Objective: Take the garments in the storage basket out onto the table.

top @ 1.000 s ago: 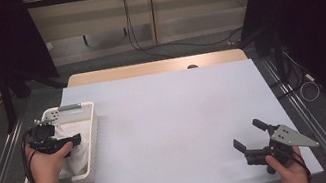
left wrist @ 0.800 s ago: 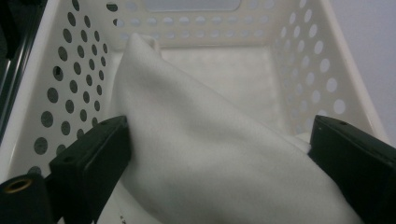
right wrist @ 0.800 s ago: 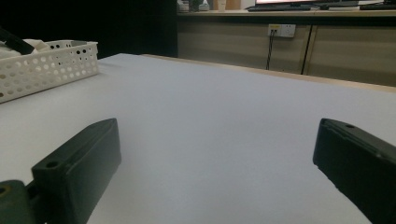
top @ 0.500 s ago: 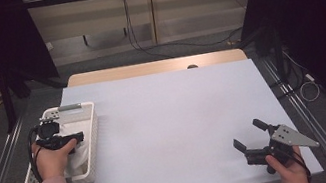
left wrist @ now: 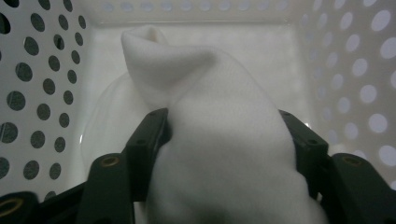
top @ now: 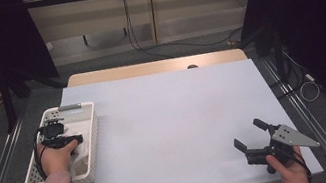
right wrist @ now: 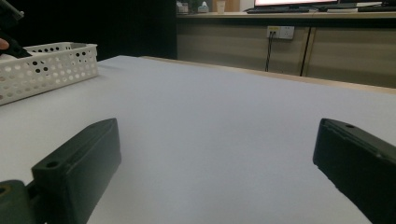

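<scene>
The 2 black jaws of the left gripper have just been closing, and a soft, white, bunched cloth is now pinched between them, its folded peak rising just beyond the tips. The cloth is walled in on both sides by a white plastic basket perforated with round holes. The right gripper is held with its jaws wide apart and nothing between them, above the smooth pale table, well apart from the basket.

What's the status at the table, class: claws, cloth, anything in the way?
Left claw in basket, jaws just closing, pressed on white cloth. Right claw open, empty, over table. Nothing in the way.
</scene>
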`<state>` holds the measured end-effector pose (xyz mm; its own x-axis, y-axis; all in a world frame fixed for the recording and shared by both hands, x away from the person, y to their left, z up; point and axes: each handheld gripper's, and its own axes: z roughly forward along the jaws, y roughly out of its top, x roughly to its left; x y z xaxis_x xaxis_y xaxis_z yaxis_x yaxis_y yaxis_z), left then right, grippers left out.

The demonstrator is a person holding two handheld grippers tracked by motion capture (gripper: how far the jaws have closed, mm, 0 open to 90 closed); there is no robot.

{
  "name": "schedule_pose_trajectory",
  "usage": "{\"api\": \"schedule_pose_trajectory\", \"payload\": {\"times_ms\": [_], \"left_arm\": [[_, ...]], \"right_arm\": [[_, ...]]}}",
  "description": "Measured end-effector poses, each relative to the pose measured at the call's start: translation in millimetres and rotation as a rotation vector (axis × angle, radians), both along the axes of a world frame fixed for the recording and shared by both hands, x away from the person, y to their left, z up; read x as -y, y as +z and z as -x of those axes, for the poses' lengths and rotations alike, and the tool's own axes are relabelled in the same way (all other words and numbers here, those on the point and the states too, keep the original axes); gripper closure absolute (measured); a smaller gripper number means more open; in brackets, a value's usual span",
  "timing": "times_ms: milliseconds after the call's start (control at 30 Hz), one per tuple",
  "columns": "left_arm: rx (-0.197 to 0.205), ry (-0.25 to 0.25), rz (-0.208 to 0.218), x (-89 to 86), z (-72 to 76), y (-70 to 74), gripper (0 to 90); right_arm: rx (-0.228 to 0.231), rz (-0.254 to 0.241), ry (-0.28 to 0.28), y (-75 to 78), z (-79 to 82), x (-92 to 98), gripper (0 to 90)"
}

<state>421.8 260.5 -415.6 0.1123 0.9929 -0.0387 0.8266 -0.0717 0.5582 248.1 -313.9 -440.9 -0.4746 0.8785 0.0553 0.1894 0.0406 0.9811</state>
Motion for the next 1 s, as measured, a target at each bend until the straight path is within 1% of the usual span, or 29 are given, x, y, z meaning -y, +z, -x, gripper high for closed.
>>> {"api": "schedule_pose_trajectory", "payload": {"times_ms": [67, 100, 133, 167, 200, 233, 267, 300, 333, 367, 400, 433, 467, 500, 533, 567, 600, 633, 667, 700, 767, 800, 867, 900, 933, 1000], "left_arm": [[-0.001, -0.006, -0.009, -0.5, -0.4, 0.6, 51.0], [0.006, 0.004, -0.009, -0.6, -0.8, 0.1, 53.5], [-0.002, 0.002, 0.000, -1.4, -0.9, 0.9, 55.5], [0.008, 0.011, -0.007, -1.2, -1.3, 1.0, 57.0], [-0.009, 0.013, 0.002, -0.7, -0.8, 2.3, 58.4], [-0.011, 0.007, -0.002, -1.6, -0.8, 3.4, 59.5], [0.004, 0.015, -0.007, -2.6, -1.1, 4.1, 60.6], [-0.025, -0.009, -0.019, -5.6, -0.8, 7.1, 61.5], [-0.003, 0.018, 0.004, -4.6, -0.8, 7.8, 62.0], [-0.009, 0.017, 0.020, -5.5, -0.3, 9.7, 62.4], [-0.004, 0.013, 0.014, -7.6, -0.3, 12.5, 62.6], [0.002, 0.014, 0.026, -8.4, 0.1, 14.6, 62.8], [-0.003, 0.010, 0.032, -9.5, 0.9, 17.9, 62.9], [0.009, 0.006, 0.034, -11.2, 1.4, 21.0, 63.1], [0.017, 0.013, 0.047, -12.1, 2.2, 24.0, 63.1], [0.033, 0.023, 0.046, -13.3, 2.6, 27.0, 63.1], [0.035, 0.020, 0.054, -14.6, 3.4, 30.2, 63.2], [0.039, 0.014, 0.039, -16.0, 3.7, 34.2, 63.2], [0.040, 0.009, 0.051, -16.6, 4.0, 37.3, 63.2], [0.042, 0.006, 0.054, -17.5, 4.5, 41.1, 63.2], [0.056, 0.004, 0.069, -18.2, 4.8, 47.9, 63.1], [0.024, -0.047, 0.035, -22.3, 5.3, 53.6, 63.2], [0.034, -0.069, 0.032, -23.6, 5.1, 60.1, 63.2], [0.076, -0.017, 0.079, -19.1, 4.4, 60.9, 63.2], [0.086, -0.018, 0.082, -18.9, 3.9, 63.7, 63.1], [0.083, -0.020, 0.092, -18.2, 3.5, 68.4, 63.1]], "right_arm": [[-0.006, -0.003, -0.006, -0.2, 0.0, -0.4, 0.7], [-0.004, -0.002, -0.005, -0.2, -0.1, -0.3, 0.7], [-0.001, -0.003, 0.000, -0.2, -0.3, 0.0, 0.7], [0.001, -0.002, 0.000, -0.1, -0.1, 0.1, 0.7], [0.002, -0.001, 0.001, 0.0, 0.0, 0.0, 0.7], [0.000, 0.001, -0.001, 0.2, 0.2, 0.1, 0.7], [0.000, 0.000, -0.002, 0.1, 0.2, 0.2, 0.7], [-0.002, 0.000, -0.005, 0.1, 0.1, 0.3, 0.7], [-0.002, -0.002, -0.001, -0.1, -0.2, 0.4, 0.7], [-0.003, -0.003, 0.000, -0.2, -0.3, 0.4, 0.7], [-0.004, -0.001, -0.003, -0.1, -0.2, 0.4, 0.7], [-0.003, -0.001, -0.001, 0.0, -0.3, 0.5, 0.7], [-0.001, -0.002, 0.001, 0.0, -0.5, 0.5, 0.7], [-0.001, -0.002, 0.002, 0.0, -0.5, 0.4, 0.7], [-0.002, -0.002, 0.001, 0.0, -0.5, 0.4, 0.7], [-0.001, -0.003, 0.002, -0.1, -0.6, 0.3, 0.7], [-0.004, -0.002, 0.000, -0.1, -0.4, 0.2, 0.7], [-0.004, -0.003, 0.001, -0.1, -0.4, 0.3, 0.7], [-0.002, -0.004, 0.002, -0.1, -0.4, 0.2, 0.7], [-0.002, -0.004, 0.002, 0.0, -0.3, 0.3, 0.7], [0.000, -0.004, 0.001, 0.0, -0.3, 0.1, 0.7], [-0.003, -0.001, -0.002, 0.0, -0.3, 0.2, 0.7], [-0.004, -0.002, 0.000, -0.1, -0.3, 0.1, 0.7], [-0.004, -0.004, 0.002, -0.1, -0.3, 0.0, 0.7], [0.001, -0.003, 0.004, 0.0, -0.5, 0.1, 0.6], [0.001, -0.003, 0.004, 0.0, -0.6, 0.1, 0.6]]}}
